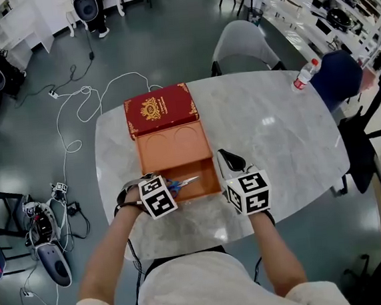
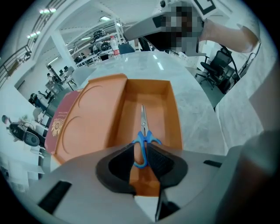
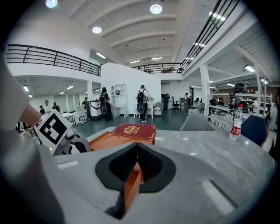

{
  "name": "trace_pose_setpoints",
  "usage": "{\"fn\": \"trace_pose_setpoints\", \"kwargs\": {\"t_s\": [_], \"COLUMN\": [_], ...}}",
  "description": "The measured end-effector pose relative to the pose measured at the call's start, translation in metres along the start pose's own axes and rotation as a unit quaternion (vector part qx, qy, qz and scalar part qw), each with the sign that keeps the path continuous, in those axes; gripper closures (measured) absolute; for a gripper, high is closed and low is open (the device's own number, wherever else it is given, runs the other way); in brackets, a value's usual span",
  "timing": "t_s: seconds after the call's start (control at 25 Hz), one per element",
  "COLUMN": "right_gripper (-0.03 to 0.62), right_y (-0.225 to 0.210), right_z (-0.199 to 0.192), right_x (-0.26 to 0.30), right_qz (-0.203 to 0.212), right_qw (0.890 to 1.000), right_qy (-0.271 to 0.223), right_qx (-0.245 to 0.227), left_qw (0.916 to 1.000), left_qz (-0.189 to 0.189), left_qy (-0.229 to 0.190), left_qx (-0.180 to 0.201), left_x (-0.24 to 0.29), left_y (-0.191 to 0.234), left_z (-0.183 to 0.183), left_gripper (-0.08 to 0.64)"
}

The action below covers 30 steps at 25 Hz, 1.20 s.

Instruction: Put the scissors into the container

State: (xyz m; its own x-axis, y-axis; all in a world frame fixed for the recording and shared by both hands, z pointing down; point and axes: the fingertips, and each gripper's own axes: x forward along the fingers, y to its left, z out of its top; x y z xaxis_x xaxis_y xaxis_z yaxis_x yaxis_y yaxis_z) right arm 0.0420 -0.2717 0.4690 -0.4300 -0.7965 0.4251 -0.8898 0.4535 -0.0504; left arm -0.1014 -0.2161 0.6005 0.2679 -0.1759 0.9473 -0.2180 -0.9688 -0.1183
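An open orange container [image 1: 175, 151] lies on the marble table [image 1: 276, 133], its red lid [image 1: 159, 110] folded back behind it. Blue-handled scissors [image 1: 181, 183] lie in its front compartment with the blades pointing right. My left gripper [image 1: 169, 186] reaches into that compartment. In the left gripper view its jaws are shut on one blue handle loop of the scissors [image 2: 143, 131] above the container's floor [image 2: 151, 94]. My right gripper [image 1: 228, 159] sits at the container's right wall. In the right gripper view that orange wall [image 3: 131, 181] fills the narrow gap between the shut jaws.
A water bottle [image 1: 306, 74] stands at the table's far right edge, beside a person in dark blue [image 1: 341, 77]. A grey chair [image 1: 243, 43] sits behind the table. Cables [image 1: 73, 119] trail over the floor on the left.
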Motion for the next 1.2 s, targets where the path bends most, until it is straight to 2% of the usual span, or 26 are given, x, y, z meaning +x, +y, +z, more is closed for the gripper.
{"fn": "trace_pose_setpoints", "kwargs": {"t_s": [0.2, 0.36, 0.48, 0.6, 0.8, 0.96, 1.08, 1.2], "right_gripper": [0.588, 0.588, 0.588, 0.588, 0.588, 0.588, 0.588, 0.588], "right_y": [0.005, 0.01, 0.016, 0.022, 0.029, 0.034, 0.039, 0.041], "right_z": [0.004, 0.009, 0.014, 0.019, 0.028, 0.034, 0.038, 0.044], "right_x": [-0.003, -0.005, -0.006, -0.009, -0.012, -0.015, -0.018, -0.022], "right_qz": [0.003, 0.009, 0.014, 0.018, 0.024, 0.027, 0.029, 0.028], "right_qw": [1.0, 1.0, 1.0, 0.999, 0.999, 0.999, 0.998, 0.998], "right_qy": [-0.005, -0.01, -0.015, -0.019, -0.03, -0.037, -0.044, -0.05], "right_qx": [-0.004, -0.008, -0.013, -0.019, -0.026, -0.03, -0.032, -0.034], "left_qw": [0.9988, 0.9948, 0.987, 0.9759, 0.9445, 0.9173, 0.8917, 0.86], "left_qz": [0.023, 0.05, 0.066, 0.092, 0.124, 0.163, 0.193, 0.226], "left_qy": [-0.026, -0.052, -0.086, -0.117, -0.173, -0.212, -0.246, -0.281], "left_qx": [-0.034, -0.072, -0.118, -0.16, -0.25, -0.295, -0.327, -0.36], "left_x": [-0.017, -0.037, -0.057, -0.078, -0.105, -0.13, -0.151, -0.172], "left_y": [0.006, 0.015, 0.023, 0.033, 0.047, 0.056, 0.061, 0.066], "left_z": [-0.001, -0.001, -0.003, -0.009, -0.029, -0.04, -0.047, -0.054], "left_gripper": [0.477, 0.477, 0.479, 0.479, 0.479, 0.482, 0.486, 0.492]}}
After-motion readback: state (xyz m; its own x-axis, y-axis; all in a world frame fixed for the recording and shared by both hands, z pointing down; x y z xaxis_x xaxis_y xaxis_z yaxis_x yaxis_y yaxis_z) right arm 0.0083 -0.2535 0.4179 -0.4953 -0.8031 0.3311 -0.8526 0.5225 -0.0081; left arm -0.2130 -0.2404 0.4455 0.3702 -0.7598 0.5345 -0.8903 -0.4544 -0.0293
